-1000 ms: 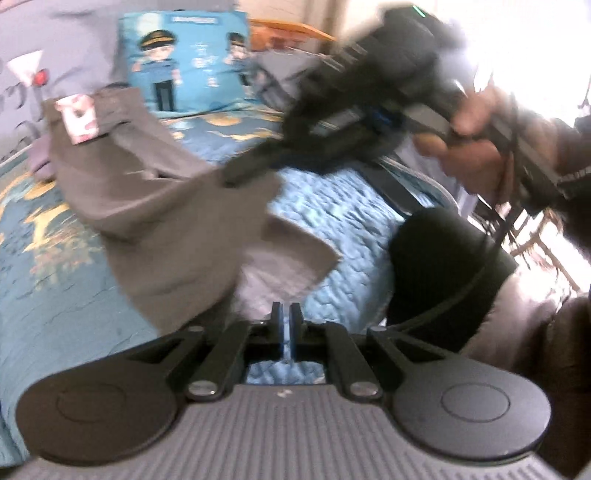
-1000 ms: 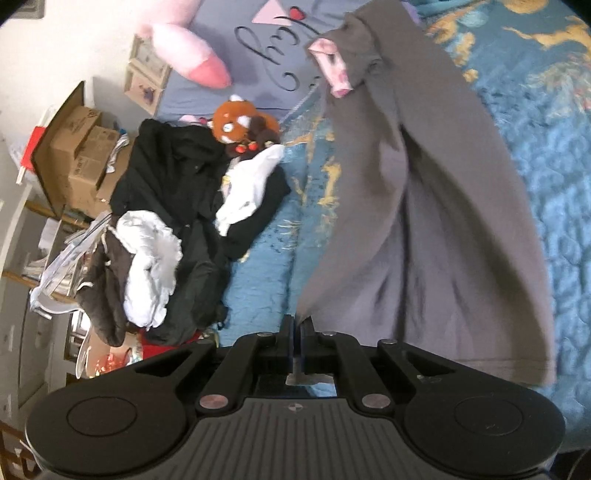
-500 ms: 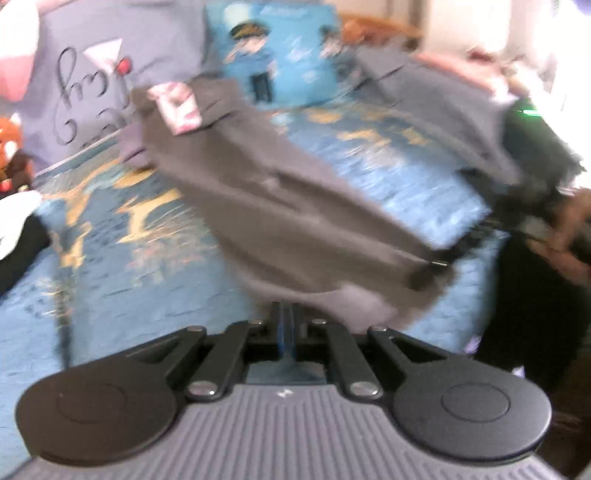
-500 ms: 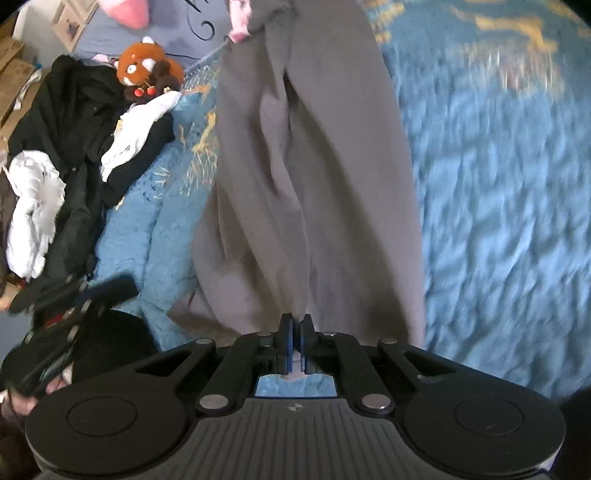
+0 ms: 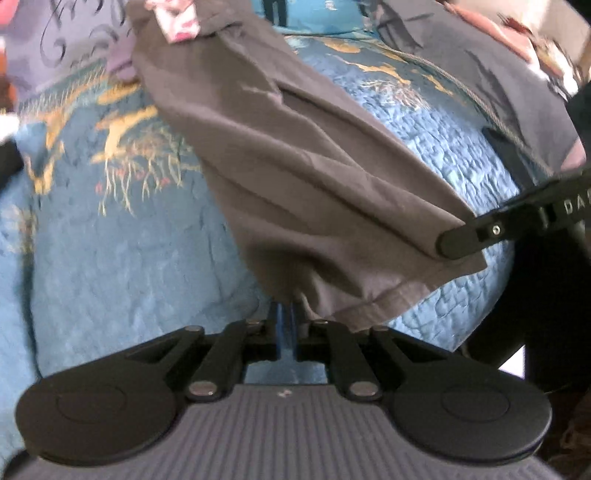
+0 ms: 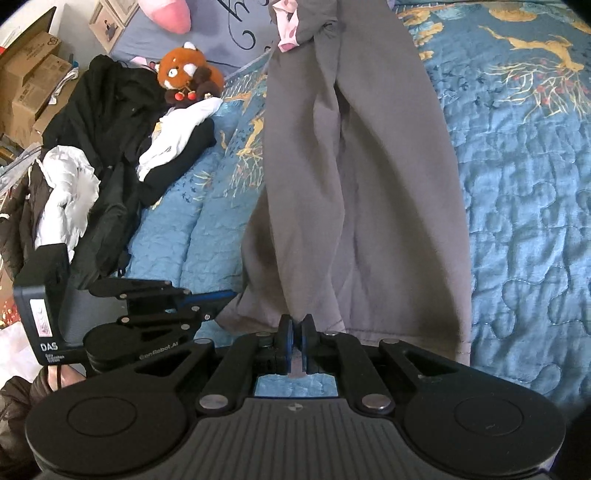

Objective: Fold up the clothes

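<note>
The left tool (image 5: 285, 314) is clenched on the near hem of a grey garment (image 5: 295, 155), and the right tool (image 6: 295, 328) pinches the same hem a little further along. The cloth is soft, matte and creased in long folds, stretching away from both tools over the bed to a pink patterned collar (image 6: 286, 26) at its far end. Beneath lies a quilted blue bedspread (image 6: 517, 184) with gold embroidery. A heap of black and white clothes (image 6: 110, 147) and a plush red panda (image 6: 184, 70) sit far left.

Bed (image 6: 524, 206) covered by blue quilted spread with gold motifs. Cardboard boxes (image 6: 31, 74) stacked at left against pale wall. Bright daylight at upper right of left view.
</note>
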